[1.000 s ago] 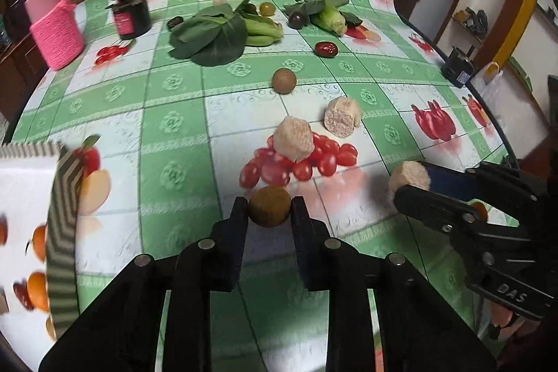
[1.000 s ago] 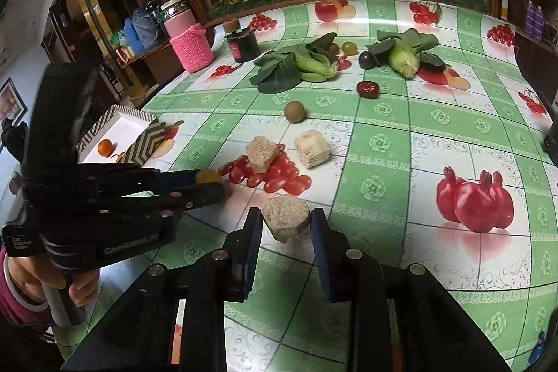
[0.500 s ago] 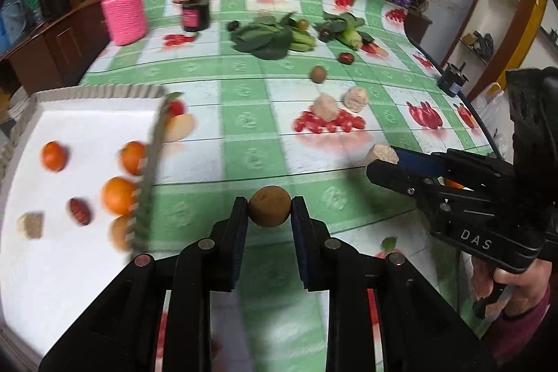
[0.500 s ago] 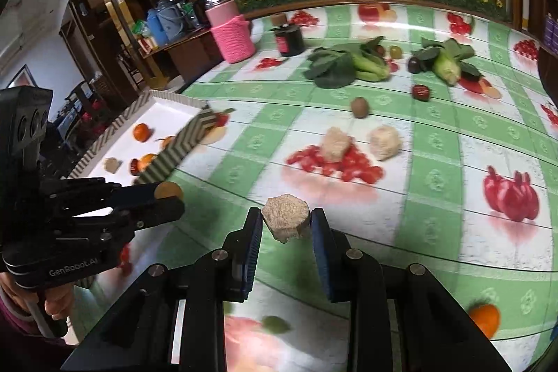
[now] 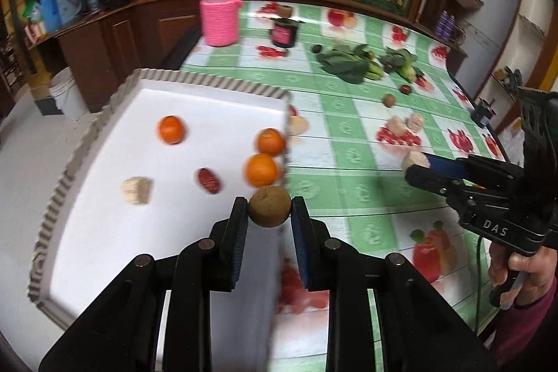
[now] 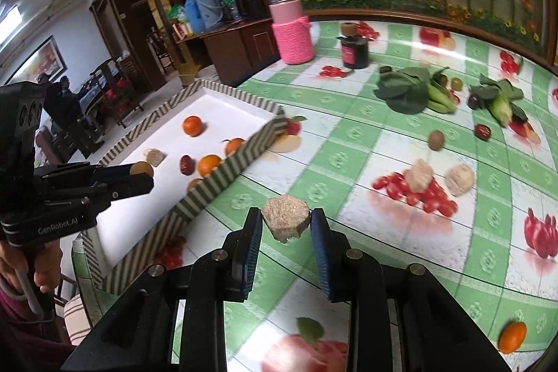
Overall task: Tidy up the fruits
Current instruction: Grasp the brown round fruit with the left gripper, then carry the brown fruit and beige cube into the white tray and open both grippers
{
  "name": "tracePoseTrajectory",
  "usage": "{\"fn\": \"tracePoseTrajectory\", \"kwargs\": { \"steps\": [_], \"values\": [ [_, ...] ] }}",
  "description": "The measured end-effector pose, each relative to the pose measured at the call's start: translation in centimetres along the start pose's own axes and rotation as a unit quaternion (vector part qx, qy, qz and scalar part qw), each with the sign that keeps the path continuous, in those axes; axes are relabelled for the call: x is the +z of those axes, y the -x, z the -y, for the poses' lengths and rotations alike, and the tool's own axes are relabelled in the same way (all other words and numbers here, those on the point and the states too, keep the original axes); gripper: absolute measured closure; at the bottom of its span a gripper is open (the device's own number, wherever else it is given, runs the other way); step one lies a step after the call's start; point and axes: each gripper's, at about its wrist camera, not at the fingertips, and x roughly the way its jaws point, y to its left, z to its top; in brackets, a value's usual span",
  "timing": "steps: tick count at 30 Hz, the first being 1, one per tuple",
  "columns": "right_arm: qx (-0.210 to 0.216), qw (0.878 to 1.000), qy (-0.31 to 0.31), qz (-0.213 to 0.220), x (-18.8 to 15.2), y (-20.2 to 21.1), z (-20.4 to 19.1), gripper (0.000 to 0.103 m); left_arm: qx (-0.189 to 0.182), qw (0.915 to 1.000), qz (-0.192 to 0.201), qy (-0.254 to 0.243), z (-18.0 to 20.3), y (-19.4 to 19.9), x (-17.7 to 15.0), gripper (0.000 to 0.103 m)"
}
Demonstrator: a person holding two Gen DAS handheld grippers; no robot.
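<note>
Transport step of fruit sorting. Left gripper [image 5: 269,210] is clamped on a round brown kiwi-like fruit [image 5: 269,205], held over the near edge of the white tray with striped rim [image 5: 195,80]; right gripper [image 6: 286,225] is clamped on a pale rough-textured chunk [image 6: 286,221], held above the green checked tablecloth [image 6: 366,114] just beside the tray. Each pair of jaws stands narrowly apart, pressed on its load. Judged next move: carry both over bare tray floor, clear of the oranges [image 5: 261,169], then release.

Both views are evenly lit, bent by fisheye distortion and darkened at corners; the tablecloth [image 6: 401,135] shows glare, and the tray [image 5: 195,82] is seemingly motion-blurred.
</note>
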Motion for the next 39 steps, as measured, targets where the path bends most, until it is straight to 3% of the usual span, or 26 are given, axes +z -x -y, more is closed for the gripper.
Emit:
{"fn": "tracePoseTrajectory", "kwargs": {
  "steps": [16, 39],
  "values": [
    [0.034, 0.997, 0.070, -0.014, 2.5, -2.7, -7.3, 0.074, 0.044, 0.9975, -0.008, 0.055, -7.9, 0.3, -2.0, 0.081],
    [0.072, 0.987, 0.126, -0.068, 3.2, -8.7, -13.4, 0.074, 0.071, 0.9953, -0.035, 0.056, -10.6, -2.4, -1.8, 0.081]
  ]
}}
